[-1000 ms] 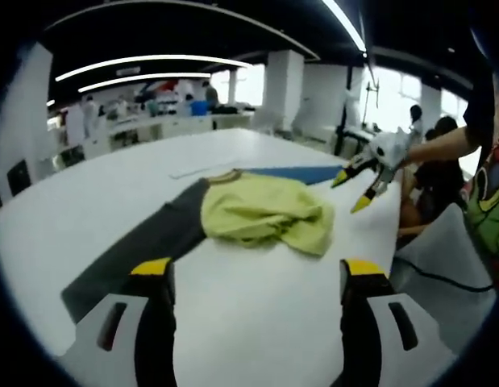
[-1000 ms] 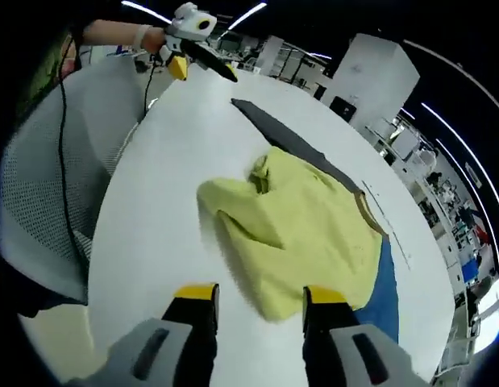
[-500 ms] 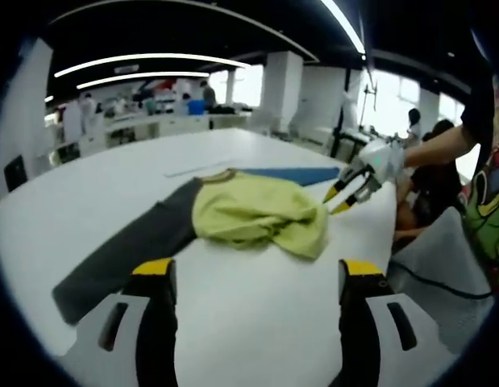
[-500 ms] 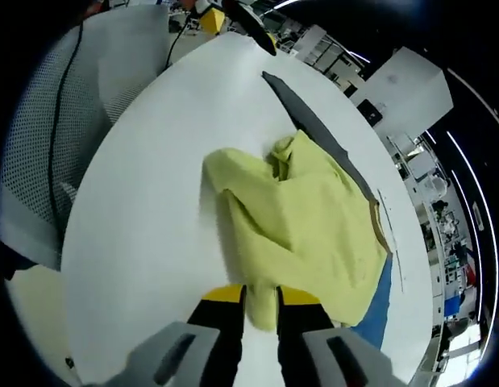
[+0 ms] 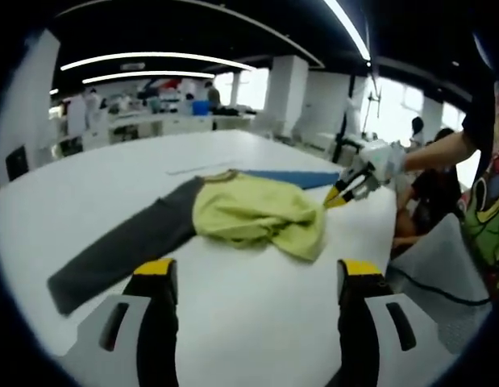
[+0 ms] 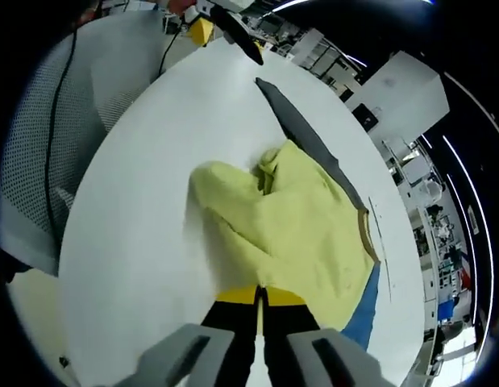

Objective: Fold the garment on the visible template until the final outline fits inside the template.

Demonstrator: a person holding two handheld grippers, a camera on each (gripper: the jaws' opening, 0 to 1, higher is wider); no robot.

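A crumpled yellow-green garment [image 5: 253, 214] with a brown collar lies on the white table [image 5: 257, 322]. Under it lie a flat dark grey strip [image 5: 120, 250] and a blue patch [image 5: 293, 176], seemingly the template. My right gripper [image 6: 259, 297] is shut on the garment's [image 6: 289, 226] near edge. In the left gripper view it [image 5: 336, 197] reaches in from the right, pinching the cloth's right edge. My left gripper [image 5: 255, 270] stands wide open above bare table, short of the garment. In the right gripper view the left gripper [image 6: 229, 36] is at the far table edge, past the grey strip [image 6: 305, 137].
A grey mesh chair [image 6: 39, 137] with a black cable [image 6: 60, 105] stands against the table's edge. A thin pale line [image 5: 193, 169] lies on the table beyond the garment. A person's arm [image 5: 442, 149] holds the right gripper. Other tables and people are far behind.
The right gripper came down from above the garment and shut on its near edge. The left gripper has stayed open and nearly still.
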